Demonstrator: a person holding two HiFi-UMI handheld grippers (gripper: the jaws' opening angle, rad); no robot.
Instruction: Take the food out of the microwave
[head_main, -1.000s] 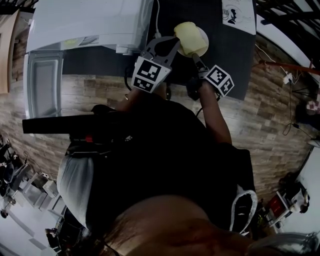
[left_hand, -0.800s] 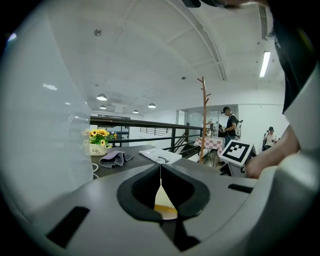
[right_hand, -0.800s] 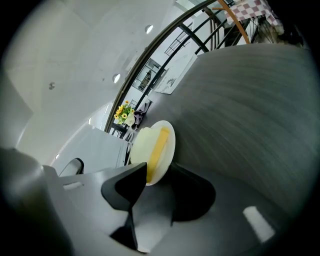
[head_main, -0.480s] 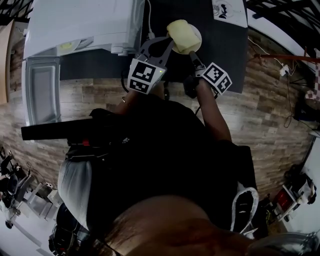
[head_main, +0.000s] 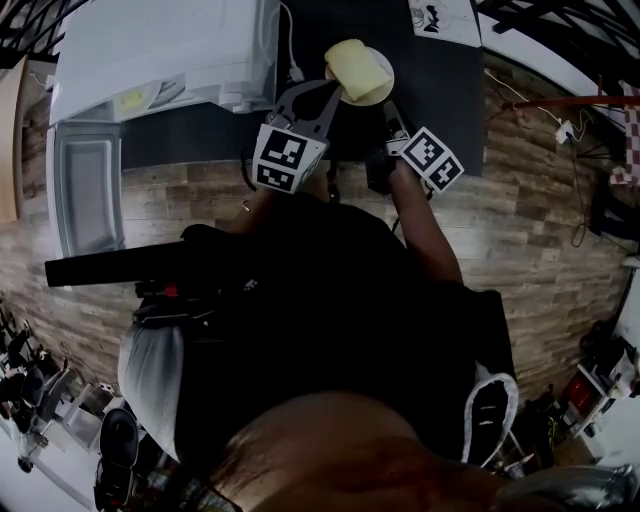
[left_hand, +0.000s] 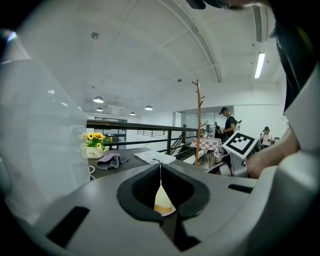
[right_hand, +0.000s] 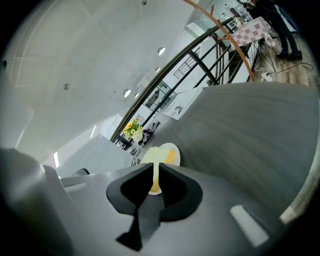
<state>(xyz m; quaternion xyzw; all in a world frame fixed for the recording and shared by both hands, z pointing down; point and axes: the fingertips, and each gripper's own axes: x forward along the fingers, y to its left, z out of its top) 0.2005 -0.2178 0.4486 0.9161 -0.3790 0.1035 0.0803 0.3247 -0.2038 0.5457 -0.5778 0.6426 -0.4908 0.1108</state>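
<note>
Food (head_main: 352, 66) on plate (head_main: 381, 73), on table (head_main: 445, 100). My left tool (head_main: 334, 92) shut, tips at plate's near rim. Right tool (head_main: 389, 108) just been closing to narrow slit, nothing between, beside plate.

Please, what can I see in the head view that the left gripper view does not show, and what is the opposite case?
Only the head view shows the open door, the wood-plank floor and the person's torso. Only the left gripper view shows sunflowers in a white pot, a grey cloth, a wooden coat stand and people far behind. Both show the white microwave, the plate with yellow food, and the sheet of paper.
</note>
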